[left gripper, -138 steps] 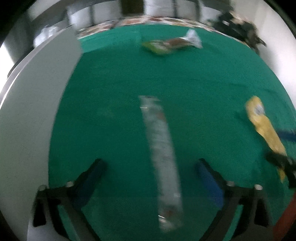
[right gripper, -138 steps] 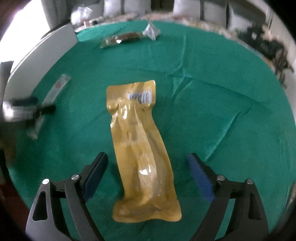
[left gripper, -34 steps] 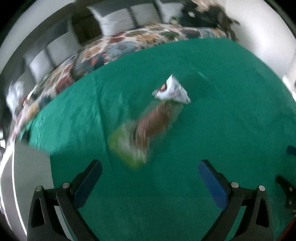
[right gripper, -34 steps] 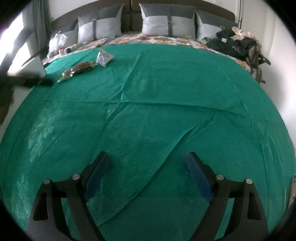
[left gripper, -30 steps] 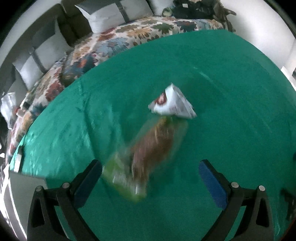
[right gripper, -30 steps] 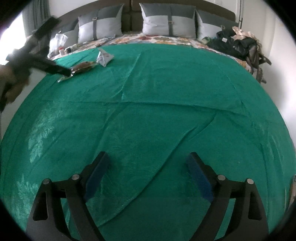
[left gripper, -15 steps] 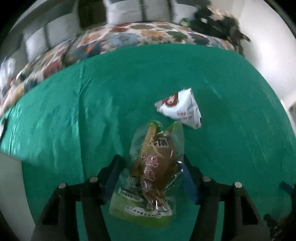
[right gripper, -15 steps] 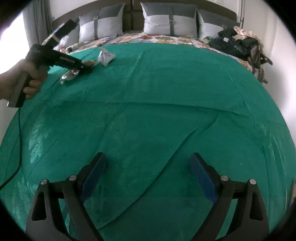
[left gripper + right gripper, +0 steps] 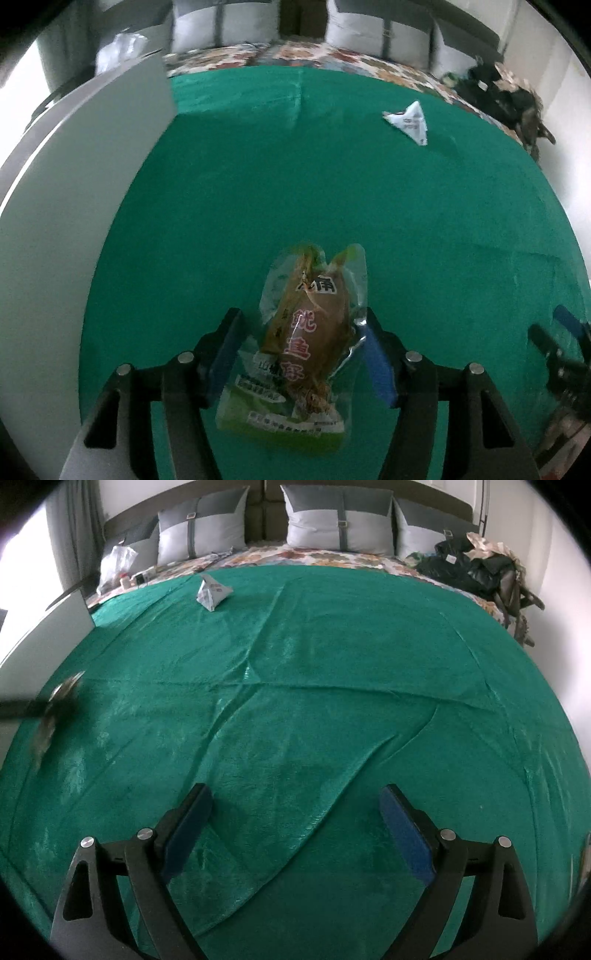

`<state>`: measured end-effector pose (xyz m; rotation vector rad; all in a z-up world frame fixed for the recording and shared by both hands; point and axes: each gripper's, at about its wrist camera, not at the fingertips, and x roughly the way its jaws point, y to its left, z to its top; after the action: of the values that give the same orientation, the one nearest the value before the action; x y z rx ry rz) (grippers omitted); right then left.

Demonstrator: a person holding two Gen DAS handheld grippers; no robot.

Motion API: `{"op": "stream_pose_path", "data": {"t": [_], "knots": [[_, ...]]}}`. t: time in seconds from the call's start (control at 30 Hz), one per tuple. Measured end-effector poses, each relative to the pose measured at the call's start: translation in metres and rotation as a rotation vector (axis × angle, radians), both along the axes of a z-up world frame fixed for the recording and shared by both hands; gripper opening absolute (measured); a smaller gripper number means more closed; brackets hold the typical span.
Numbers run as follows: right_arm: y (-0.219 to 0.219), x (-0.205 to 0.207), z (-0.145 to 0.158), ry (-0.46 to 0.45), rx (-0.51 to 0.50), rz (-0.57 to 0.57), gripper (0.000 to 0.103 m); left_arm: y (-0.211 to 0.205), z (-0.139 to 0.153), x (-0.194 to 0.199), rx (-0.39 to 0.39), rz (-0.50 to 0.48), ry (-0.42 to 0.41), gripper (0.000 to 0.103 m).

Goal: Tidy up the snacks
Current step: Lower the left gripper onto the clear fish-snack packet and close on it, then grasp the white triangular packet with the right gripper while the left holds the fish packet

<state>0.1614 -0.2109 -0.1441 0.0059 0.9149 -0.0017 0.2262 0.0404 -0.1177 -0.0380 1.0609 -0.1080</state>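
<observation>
- Location type: home bedroom.
- Wide bed covered by a green plush blanket (image 9: pixel 314 686).
- Grey two-tone pillows with straps (image 9: pixel 340 520) stand against a dark padded headboard (image 9: pixel 255 494).
- Floral-patterned quilt (image 9: pixel 314 555) lies below the pillows.
- Pile of dark clothing (image 9: pixel 480 568) at the bed's corner.

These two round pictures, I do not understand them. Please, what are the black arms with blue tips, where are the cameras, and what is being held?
They are two hand-held grippers, each with a fisheye camera looking along its two fingers. No robot moves them; a person does. In the left camera's picture, the left gripper has closed on a clear snack packet with brown food inside. The right gripper is open and holds nothing. Both hang above a green blanket on a bed. A small white pyramid packet lies near the pillows.
</observation>
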Motion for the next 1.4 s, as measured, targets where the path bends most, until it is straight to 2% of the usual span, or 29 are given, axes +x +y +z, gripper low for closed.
{"op": "stream_pose_path", "data": {"t": [0.07,0.1,0.17,0.27,0.33,0.47,1.33,1.4], "knots": [[0.0,0.0,0.0,0.0,-0.001,0.0,0.094,0.001,-0.002,-0.003,0.034,0.0,-0.036,0.067],[0.0,0.0,0.0,0.0,0.0,0.0,0.094,0.0,-0.003,-0.003,0.046,-0.005,-0.05,0.077],[0.0,0.0,0.0,0.0,0.0,0.0,0.094,-0.001,-0.009,0.003,0.079,-0.014,-0.065,0.09],[0.0,0.0,0.0,0.001,0.0,0.002,0.095,0.004,-0.013,0.013,0.093,-0.005,-0.103,0.103],[0.0,0.0,0.0,0.001,-0.001,0.002,0.095,0.009,-0.015,0.017,0.065,0.005,-0.111,0.103],[0.0,0.0,0.0,0.001,-0.001,0.002,0.096,0.012,-0.016,0.015,0.068,0.003,-0.136,0.103],[0.0,-0.001,0.0,0.001,-0.002,-0.01,0.095,0.012,-0.016,0.014,0.068,0.005,-0.136,0.103],[0.0,0.003,0.007,-0.015,0.041,-0.029,0.094,0.012,-0.016,0.014,0.068,0.005,-0.136,0.103]]}}
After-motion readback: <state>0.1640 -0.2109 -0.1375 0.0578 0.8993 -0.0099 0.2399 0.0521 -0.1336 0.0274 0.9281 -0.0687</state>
